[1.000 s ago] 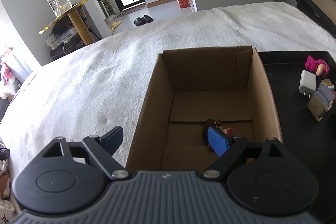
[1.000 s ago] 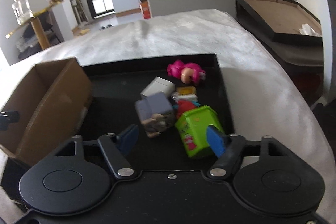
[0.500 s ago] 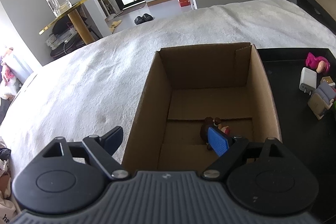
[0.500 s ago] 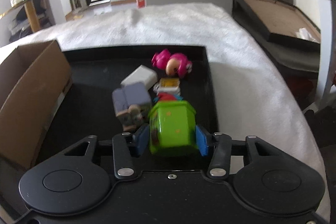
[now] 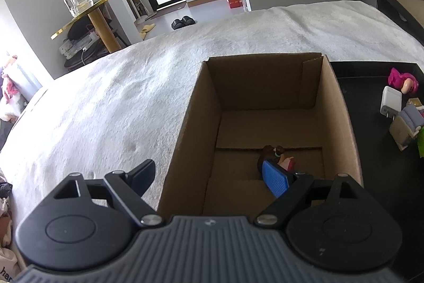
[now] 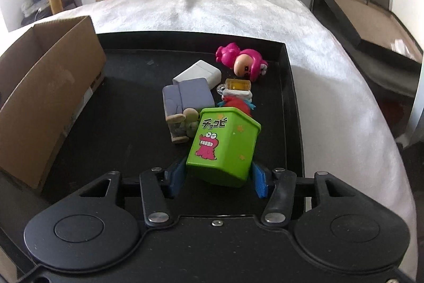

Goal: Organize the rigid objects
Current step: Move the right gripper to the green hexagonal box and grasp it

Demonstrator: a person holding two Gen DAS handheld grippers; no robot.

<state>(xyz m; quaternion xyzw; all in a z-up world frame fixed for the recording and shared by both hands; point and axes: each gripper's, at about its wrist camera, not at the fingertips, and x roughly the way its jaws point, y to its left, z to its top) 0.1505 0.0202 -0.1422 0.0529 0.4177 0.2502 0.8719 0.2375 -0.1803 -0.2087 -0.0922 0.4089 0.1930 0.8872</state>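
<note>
While the left gripper (image 5: 209, 175) waits spread and empty at the cardboard box (image 5: 341, 108), the right gripper (image 6: 216, 178) clamps the green toy box (image 6: 224, 146).

Leftmost, a small figure (image 5: 277, 154) lies on the carton's floor; it may be a doll, though a fingertip half hides it. To its right sits the black tray (image 6: 127, 108). Rightmost, the green box stands tilted between the right gripper's pads, so the carton lies to its left, the right hand being nearer.
</note>
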